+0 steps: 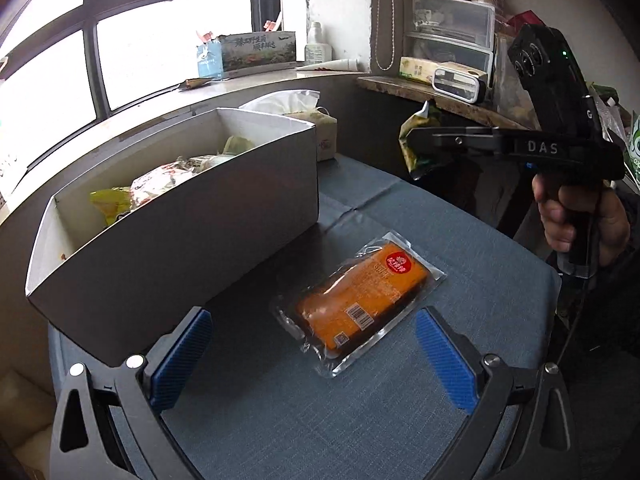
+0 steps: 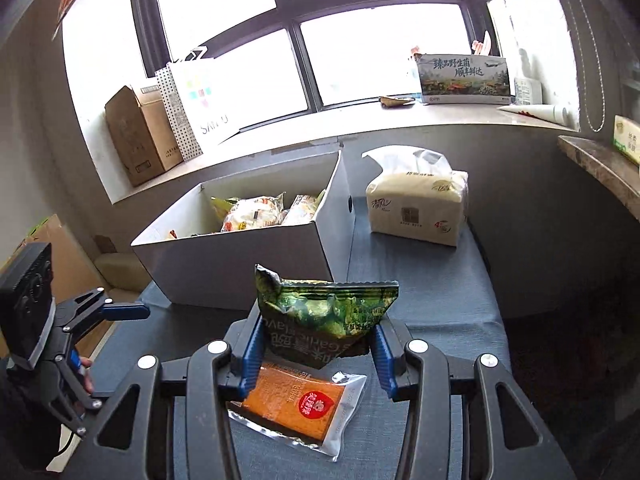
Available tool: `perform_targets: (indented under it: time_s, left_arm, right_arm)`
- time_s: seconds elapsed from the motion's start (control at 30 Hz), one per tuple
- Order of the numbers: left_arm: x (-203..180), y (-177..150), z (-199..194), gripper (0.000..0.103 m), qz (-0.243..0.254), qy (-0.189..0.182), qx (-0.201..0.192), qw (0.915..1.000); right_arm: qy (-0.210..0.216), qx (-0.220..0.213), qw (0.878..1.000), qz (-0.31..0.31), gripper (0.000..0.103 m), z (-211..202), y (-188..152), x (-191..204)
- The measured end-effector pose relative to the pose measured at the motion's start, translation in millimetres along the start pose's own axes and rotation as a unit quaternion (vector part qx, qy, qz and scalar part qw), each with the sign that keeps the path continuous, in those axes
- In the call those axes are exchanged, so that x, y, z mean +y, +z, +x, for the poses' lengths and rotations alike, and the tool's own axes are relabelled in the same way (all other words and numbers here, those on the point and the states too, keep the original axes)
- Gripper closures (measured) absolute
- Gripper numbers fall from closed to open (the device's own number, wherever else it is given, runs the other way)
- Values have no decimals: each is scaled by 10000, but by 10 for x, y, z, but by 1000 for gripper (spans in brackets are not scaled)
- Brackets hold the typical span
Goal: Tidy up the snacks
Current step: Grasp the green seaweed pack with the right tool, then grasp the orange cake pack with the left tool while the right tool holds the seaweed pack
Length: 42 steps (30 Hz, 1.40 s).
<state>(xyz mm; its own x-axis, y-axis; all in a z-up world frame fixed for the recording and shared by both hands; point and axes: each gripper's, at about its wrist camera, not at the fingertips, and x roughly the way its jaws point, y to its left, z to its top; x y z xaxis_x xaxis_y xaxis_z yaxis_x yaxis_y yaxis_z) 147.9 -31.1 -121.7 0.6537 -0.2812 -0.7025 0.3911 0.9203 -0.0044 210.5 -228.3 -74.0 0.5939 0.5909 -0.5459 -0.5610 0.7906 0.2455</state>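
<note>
An orange snack pack point(image 1: 360, 302) in clear wrap lies flat on the blue-grey cloth, just right of a white box point(image 1: 192, 248) holding several snacks. My left gripper point(image 1: 316, 360) is open and empty, low over the cloth, with the pack between and just ahead of its blue pads. My right gripper point(image 2: 316, 350) is shut on a green snack bag point(image 2: 328, 314) and holds it in the air above the orange pack point(image 2: 296, 404), in front of the white box point(image 2: 240, 268). In the left wrist view the right gripper point(image 1: 416, 140) hangs at the upper right with the green bag point(image 1: 418, 148).
A tissue pack point(image 2: 416, 204) stands right of the box at the back of the table. A window sill behind holds a cardboard box point(image 2: 138, 132), a paper bag point(image 2: 196, 108) and a printed carton point(image 2: 464, 78). A shelf point(image 1: 440, 92) with plastic drawers is at the right.
</note>
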Motion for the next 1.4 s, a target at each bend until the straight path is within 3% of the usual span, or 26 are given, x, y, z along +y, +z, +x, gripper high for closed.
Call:
perform_targets:
  time_s: [0.07, 0.17, 0.23, 0.43, 0.53, 0.63, 0.77, 0.9, 0.97, 1.0, 1.03, 1.17, 1.23, 1.33, 1.4]
  left_arm:
    - [-41, 87, 120, 0, 197, -324, 144, 9992]
    - [-202, 184, 349, 0, 939, -556, 436, 9931]
    - [-284, 232, 549, 0, 1365, -631, 677, 9863]
    - [-402, 303, 965, 0, 1994, -1549, 1236, 9597]
    - [-485, 293, 1143, 0, 2259, -1603, 1434, 9501]
    - [-482, 315, 1293, 0, 2304, -1630, 1564, 9465]
    - [-401, 373, 1324, 0, 2191, -1764, 1550, 9470]
    - [-406, 399, 1247, 3, 2047, -1629, 1534, 9529]
    - [-371, 391, 1109, 30, 2042, -1644, 1345, 9556]
    - [-361, 367, 1024, 39, 1848, -1577, 1318, 9611]
    - [-336, 342, 968, 41, 1679, -1502, 1262, 9661]
    - [-228, 138, 682, 41, 981, -892, 858, 9875]
    - [-129, 81, 439, 41, 496, -767, 557, 9943]
    - [60, -23, 112, 41, -431, -606, 108, 9972]
    - [193, -72, -98, 42, -943, -489, -151, 9942]
  right_arm:
    - [61, -103, 9997, 191, 53, -189, 24, -81]
    - [2, -188, 9995, 261, 53, -425, -53, -160]
    - [22, -175, 9992, 365, 53, -544, -146, -217]
    - [-79, -84, 9982, 594, 53, -755, -425, -361]
    - [-113, -20, 9977, 665, 53, -793, -515, -403]
    - [-124, 30, 9976, 676, 53, -795, -566, -417]
    - [-65, 95, 9980, 618, 53, -763, -596, -387]
    - [-51, 176, 9980, 605, 53, -702, -629, -337]
    - [1, 190, 9981, 587, 53, -696, -644, -305]
    - [6, 192, 9982, 566, 53, -695, -648, -293]
    - [-3, 206, 9983, 540, 53, -692, -653, -280]
    - [4, 245, 9981, 567, 53, -665, -658, -259]
    - [14, 261, 9982, 533, 53, -645, -641, -217]
    - [111, 273, 9988, 395, 53, -585, -586, -104]
    - [170, 286, 9990, 293, 53, -518, -539, -10]
